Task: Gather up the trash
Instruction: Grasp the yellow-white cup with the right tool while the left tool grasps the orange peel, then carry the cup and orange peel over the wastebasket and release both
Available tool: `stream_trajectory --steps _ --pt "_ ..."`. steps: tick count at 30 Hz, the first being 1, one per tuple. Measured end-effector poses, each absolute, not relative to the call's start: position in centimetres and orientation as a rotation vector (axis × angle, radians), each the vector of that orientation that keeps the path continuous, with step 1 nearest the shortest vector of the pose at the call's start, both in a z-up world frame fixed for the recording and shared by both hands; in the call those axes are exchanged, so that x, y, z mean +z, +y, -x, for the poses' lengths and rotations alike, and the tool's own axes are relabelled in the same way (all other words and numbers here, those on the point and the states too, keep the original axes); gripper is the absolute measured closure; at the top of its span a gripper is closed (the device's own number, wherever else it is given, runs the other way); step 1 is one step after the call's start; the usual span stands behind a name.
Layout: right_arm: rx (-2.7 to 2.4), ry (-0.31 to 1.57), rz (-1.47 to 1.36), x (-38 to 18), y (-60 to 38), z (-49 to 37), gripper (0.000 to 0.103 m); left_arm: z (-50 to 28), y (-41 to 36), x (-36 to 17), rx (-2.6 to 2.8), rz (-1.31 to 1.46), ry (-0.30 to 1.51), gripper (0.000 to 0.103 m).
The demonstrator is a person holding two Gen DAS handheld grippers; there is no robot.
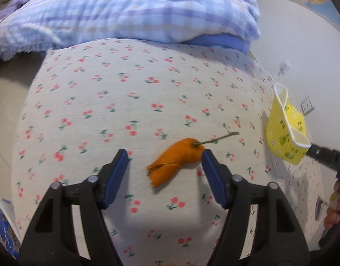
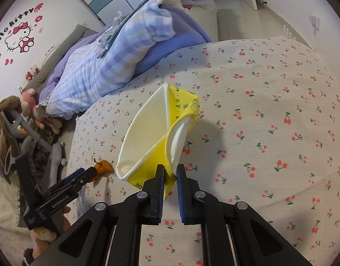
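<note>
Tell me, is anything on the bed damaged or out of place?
Yes. An orange peel with a stem lies on the cherry-print sheet, between the open left gripper's fingers. The yellow paper cup held by the right gripper is crushed flat.

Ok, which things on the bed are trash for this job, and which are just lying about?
Part of the job:
- orange peel with stem, lying between the open left tool
- crushed yellow paper cup, pinched by the right tool

Just lying about:
- checked blanket
- cherry-print sheet
- stuffed toys beside the bed
</note>
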State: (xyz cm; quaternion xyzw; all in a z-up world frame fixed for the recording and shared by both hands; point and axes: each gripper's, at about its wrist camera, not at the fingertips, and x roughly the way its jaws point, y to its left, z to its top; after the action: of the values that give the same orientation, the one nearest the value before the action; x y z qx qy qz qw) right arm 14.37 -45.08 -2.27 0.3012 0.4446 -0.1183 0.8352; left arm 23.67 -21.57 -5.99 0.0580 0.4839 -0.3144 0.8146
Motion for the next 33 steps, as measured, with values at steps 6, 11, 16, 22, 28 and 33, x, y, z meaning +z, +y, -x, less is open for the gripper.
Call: stream_trajectory --steps 6,11,16,22,28,33 --pt "-0.262 0.943 -0.626 -1.8 -45.8 -12.9 0.092 -23.0 -23.1 -6.8 -0.680 -0.208 0.987 0.042" --pt "-0.266 0.959 -0.592 -1.7 -45.4 -12.3 0.092 -22.3 -23.4 -6.8 -0.677 -0.240 0.987 0.074" --pt "-0.272 0.961 -0.562 -1.2 -45.0 -11.2 0.092 -21.2 -22.8 -6.4 -0.666 -0.237 1.032 0.085" --pt "-0.268 0.952 -0.548 -0.2 -44.1 -9.6 0.092 -19.0 -21.2 -4.8 -0.637 -0.213 1.056 0.086" --pt "-0.245 0.946 -0.524 0.7 -42.5 -8.5 0.092 -17.1 -18.8 -3.5 -0.608 -0.180 1.063 0.086" --pt "-0.224 0.940 -0.507 1.4 -40.9 -7.5 0.092 -16.0 -16.8 -2.8 -0.581 -0.162 1.059 0.086"
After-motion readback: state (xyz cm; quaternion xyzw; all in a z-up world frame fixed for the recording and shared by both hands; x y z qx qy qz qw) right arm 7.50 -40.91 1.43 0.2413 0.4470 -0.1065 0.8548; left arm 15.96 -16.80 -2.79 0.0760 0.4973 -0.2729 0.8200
